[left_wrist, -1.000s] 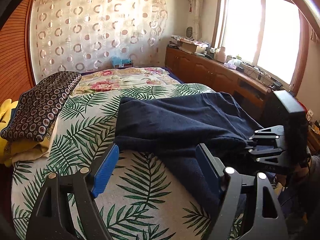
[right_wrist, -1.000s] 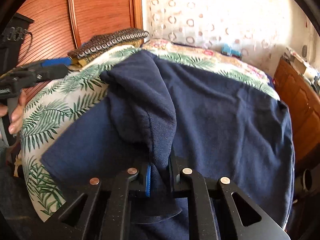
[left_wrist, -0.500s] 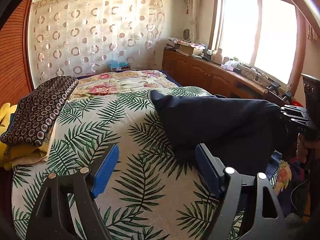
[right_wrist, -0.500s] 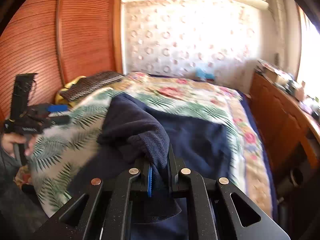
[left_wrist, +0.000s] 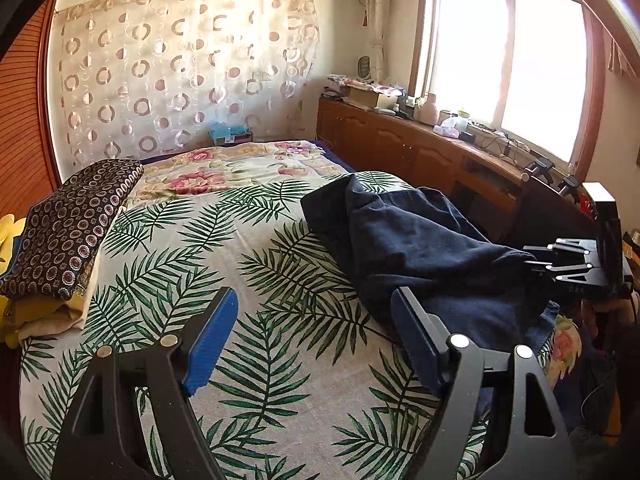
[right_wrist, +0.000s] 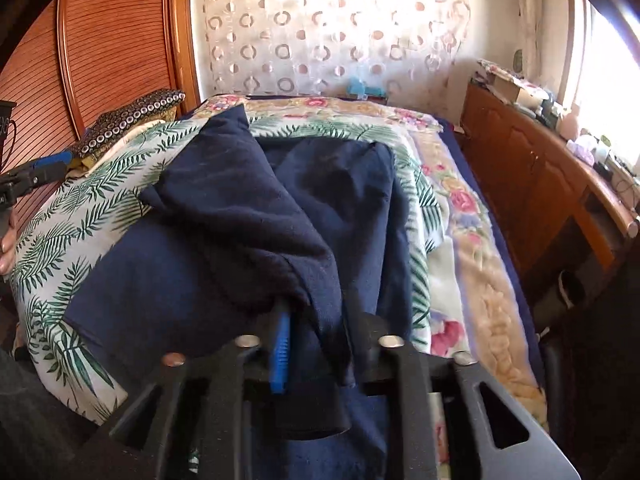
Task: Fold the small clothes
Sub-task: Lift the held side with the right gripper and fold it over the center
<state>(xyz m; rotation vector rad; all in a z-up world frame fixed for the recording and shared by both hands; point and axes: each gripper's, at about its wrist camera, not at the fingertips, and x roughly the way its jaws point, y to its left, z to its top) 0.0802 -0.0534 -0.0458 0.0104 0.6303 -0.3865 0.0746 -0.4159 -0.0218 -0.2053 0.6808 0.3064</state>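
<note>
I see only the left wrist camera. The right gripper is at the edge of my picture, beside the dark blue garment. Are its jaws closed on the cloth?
Observer: No. In the right wrist view the right gripper has its jaws apart. They have just been opening, and a fold of the dark blue garment hangs loosely between them.
Operator: Does the garment lie flat on the bed?
Observer: Not flat. One side is turned over the middle, and its pointed corner lies on the leaf sheet on the far left.
Operator: What is on the garment's other side?
Observer: A flowered blanket runs along the whole right side of the bed, next to the wooden cabinet.
</note>
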